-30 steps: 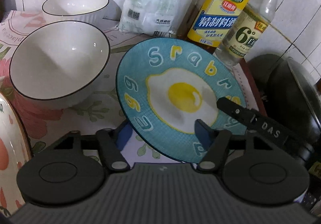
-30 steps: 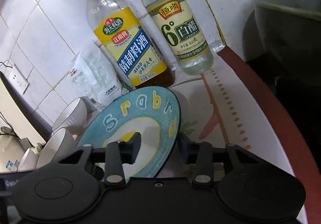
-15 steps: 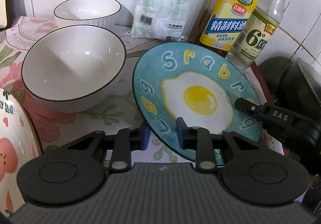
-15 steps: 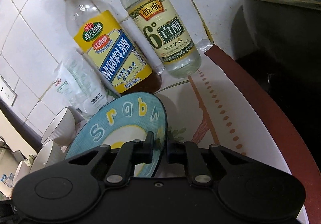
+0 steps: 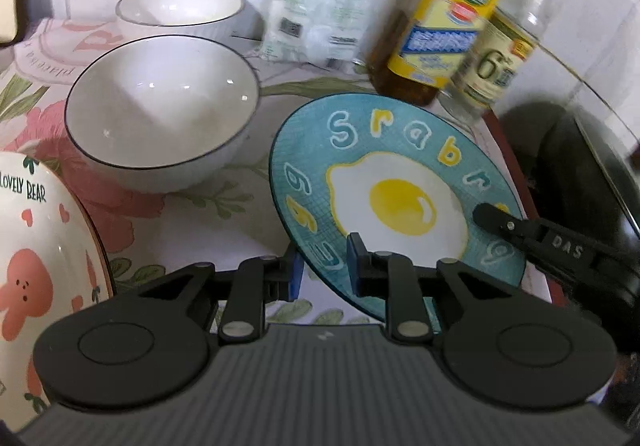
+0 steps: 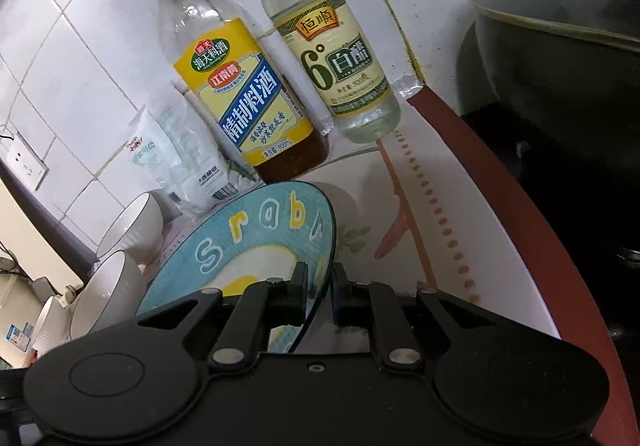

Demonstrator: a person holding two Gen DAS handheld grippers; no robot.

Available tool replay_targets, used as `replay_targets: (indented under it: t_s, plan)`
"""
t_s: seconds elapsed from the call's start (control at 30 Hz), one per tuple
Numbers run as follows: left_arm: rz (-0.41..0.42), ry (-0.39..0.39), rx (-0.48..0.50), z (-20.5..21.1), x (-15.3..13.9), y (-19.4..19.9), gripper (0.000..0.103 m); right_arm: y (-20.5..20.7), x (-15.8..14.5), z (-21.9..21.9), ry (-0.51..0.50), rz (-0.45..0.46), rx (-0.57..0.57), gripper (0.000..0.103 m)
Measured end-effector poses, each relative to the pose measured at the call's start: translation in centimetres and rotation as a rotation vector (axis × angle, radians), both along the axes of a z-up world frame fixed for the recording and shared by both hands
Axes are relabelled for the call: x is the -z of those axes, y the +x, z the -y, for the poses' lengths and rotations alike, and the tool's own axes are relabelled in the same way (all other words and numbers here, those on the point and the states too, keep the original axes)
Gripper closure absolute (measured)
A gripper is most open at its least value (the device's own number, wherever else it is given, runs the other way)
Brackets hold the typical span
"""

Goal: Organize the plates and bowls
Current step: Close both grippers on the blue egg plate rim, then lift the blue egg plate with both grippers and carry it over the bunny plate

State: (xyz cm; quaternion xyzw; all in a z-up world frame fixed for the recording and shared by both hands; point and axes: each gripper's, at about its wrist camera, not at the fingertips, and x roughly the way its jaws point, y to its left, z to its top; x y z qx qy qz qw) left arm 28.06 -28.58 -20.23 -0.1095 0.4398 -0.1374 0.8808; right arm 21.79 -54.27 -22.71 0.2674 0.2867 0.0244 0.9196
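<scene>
Both grippers clamp the blue egg plate (image 5: 400, 182): left gripper (image 5: 322, 266) on its near-left rim, right gripper (image 6: 320, 286) opposite; the bear plate (image 5: 36, 246), probably its destination, lies further left

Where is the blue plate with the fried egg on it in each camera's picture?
Left wrist: blue egg plate right of centre, tilted, rim between the left gripper fingers.
Right wrist: same plate lower left of centre, edge-on, in the right gripper.
Shared landmark: yellow-label bottle.
</scene>
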Motion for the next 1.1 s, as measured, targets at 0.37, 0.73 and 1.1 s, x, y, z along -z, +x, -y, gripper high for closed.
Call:
replay_targets:
  t_s: [0.37, 0.73, 1.1]
  plan:
    - [-0.023, 0.051, 0.076, -0.3, -1.1, -1.7, 0.082, -3.1, 0.5, -0.1, 0.034, 0.009, 0.036, 0.086]
    - [-0.039, 0.061, 0.133, -2.3, -3.1, -4.2, 0.082, -6.8, -1.2, -2.0, 0.045, 0.033, 0.032, 0.084]
    - [-0.047, 0.049, 0.137, -4.3, -5.5, -6.9, 0.082, -9.4, -3.2, -3.4, 0.061, 0.049, 0.014, 0.084]
